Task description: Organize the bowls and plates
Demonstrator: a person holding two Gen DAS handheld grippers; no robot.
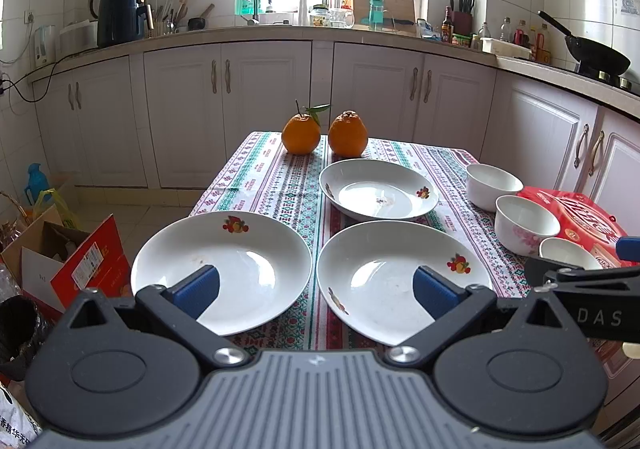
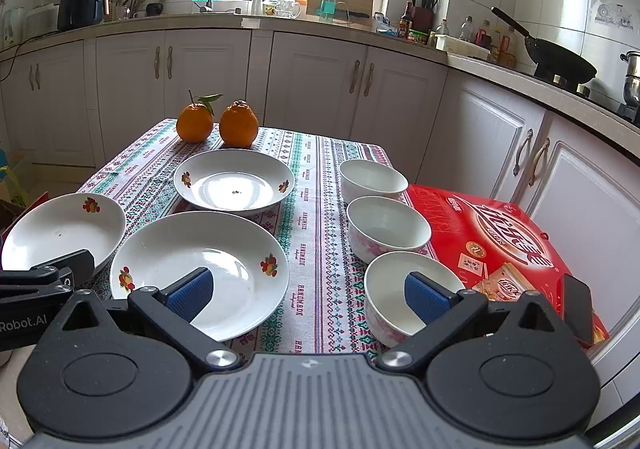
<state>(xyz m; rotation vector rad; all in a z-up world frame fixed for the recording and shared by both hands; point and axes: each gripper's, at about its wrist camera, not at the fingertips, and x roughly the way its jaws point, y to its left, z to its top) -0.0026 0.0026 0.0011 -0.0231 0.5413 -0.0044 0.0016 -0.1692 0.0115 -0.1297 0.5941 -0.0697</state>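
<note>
Left claw (image 1: pixel 316 291): wide apart, holding nothing; it hangs over the near edge of the counter, one blue pad over the near-left plate, the other over the near-right plate.
Right claw (image 2: pixel 308 295): wide apart, holding nothing; its left pad is over the near-right plate, its right pad over the near bowl.
Counter (image 1: pixel 276 185): covered by a patterned cloth with green, red and white bands.
Near-left plate (image 1: pixel 224 269): white, deep, with a fruit motif on its far rim; lies at the near left corner of the counter, just beside the near-right plate.
Near-right plate (image 2: pixel 200 269): white, with fruit motifs on the rim; lies near the counter's middle, its far rim close to the far plate.
Far plate (image 2: pixel 234 181): white, same motif, with a small dark speck in its centre; lies just in front of the oranges.
Bowls: three in a row along the right side, all upright and apart from the plates: far bowl (image 2: pixel 372 179), middle bowl (image 2: pixel 386 227) with a pink flower pattern, near bowl (image 2: pixel 400 293).
Oranges: two at the far edge, side by side; the left orange (image 1: pixel 301 136) has a stem and leaf, the right orange (image 1: pixel 348 135) has none.
Red box (image 2: pixel 504 245): flat, just right of the bowls, with a dark phone (image 2: pixel 578 305) lying on its near right corner.
</note>
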